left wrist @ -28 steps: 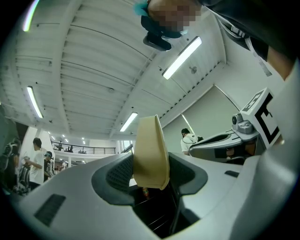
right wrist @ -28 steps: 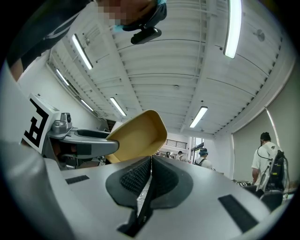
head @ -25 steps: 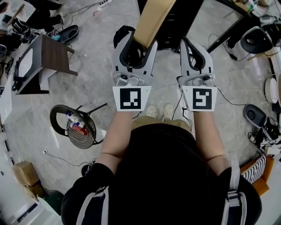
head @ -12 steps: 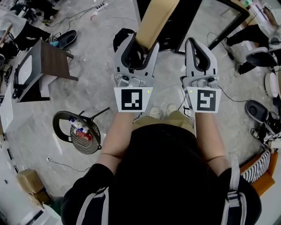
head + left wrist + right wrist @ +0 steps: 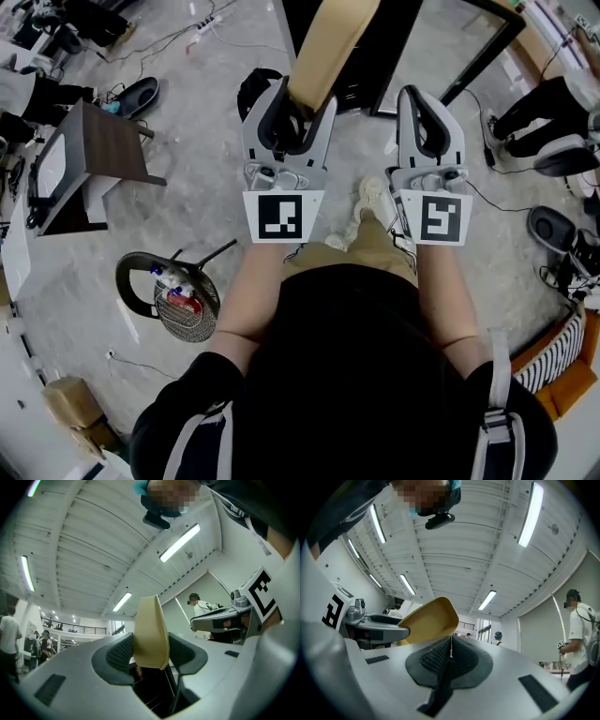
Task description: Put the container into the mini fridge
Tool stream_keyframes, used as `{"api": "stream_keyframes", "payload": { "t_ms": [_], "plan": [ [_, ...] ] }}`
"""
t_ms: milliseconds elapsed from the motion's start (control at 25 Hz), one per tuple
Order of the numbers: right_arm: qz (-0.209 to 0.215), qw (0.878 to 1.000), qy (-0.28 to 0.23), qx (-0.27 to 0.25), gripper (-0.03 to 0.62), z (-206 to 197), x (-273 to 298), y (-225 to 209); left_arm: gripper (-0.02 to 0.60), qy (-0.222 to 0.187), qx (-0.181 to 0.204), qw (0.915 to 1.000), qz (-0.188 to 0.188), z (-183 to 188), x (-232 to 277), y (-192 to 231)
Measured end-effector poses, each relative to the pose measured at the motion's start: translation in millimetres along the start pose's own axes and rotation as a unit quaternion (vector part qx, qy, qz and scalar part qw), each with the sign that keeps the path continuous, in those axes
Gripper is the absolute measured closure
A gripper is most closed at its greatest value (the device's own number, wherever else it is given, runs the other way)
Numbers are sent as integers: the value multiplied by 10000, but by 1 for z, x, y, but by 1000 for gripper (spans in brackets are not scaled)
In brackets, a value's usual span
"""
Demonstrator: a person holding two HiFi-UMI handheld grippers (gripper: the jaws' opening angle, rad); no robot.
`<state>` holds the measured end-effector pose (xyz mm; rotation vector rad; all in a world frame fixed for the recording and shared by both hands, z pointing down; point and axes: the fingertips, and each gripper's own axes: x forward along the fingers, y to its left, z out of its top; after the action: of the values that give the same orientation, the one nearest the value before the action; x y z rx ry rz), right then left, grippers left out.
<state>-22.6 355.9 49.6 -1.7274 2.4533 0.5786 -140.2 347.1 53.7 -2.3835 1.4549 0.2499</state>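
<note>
A tan, flat container (image 5: 330, 45) stands upright between the jaws of my left gripper (image 5: 288, 98), which is shut on its lower edge. In the left gripper view the container (image 5: 151, 631) fills the gap between the ribbed pads. My right gripper (image 5: 428, 105) is beside it, shut with nothing between its pads (image 5: 449, 660); the container (image 5: 428, 619) shows at the left of the right gripper view. Ahead on the floor stands the black mini fridge (image 5: 380, 58), its dark front facing me and its door (image 5: 483, 52) swung out to the right. Its inside is hidden.
A dark side table (image 5: 89, 155) stands at the left. A round wire basket stool (image 5: 173, 291) with bottles is at my lower left. Cables, shoes and a power strip (image 5: 208, 19) lie on the grey floor. Other people stand in the room (image 5: 581, 630).
The floor scene has shifted slightly as I step forward; one foot now shows ahead between the grippers. The container stays in the left gripper, and the fridge sits a little closer.
</note>
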Motion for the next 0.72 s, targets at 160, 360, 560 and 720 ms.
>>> {"api": "stream_keyframes", "payload": {
  "t_ms": [160, 360, 560, 720],
  "plan": [
    [-149, 9993, -244, 241, 557, 0, 11, -6, 350, -24, 19, 10000, 10, -14, 8, 1],
    [-104, 9999, -101, 86, 557, -25, 34, -24, 350, 33, 48, 10000, 25, -34, 34, 4],
    [-64, 9995, -177, 267, 557, -37, 63, -39, 350, 181, 29, 9998, 59, -53, 62, 5],
    [8, 9993, -108, 368, 557, -57, 92, -53, 350, 441, 291, 9986, -9, -75, 89, 10]
  ]
}}
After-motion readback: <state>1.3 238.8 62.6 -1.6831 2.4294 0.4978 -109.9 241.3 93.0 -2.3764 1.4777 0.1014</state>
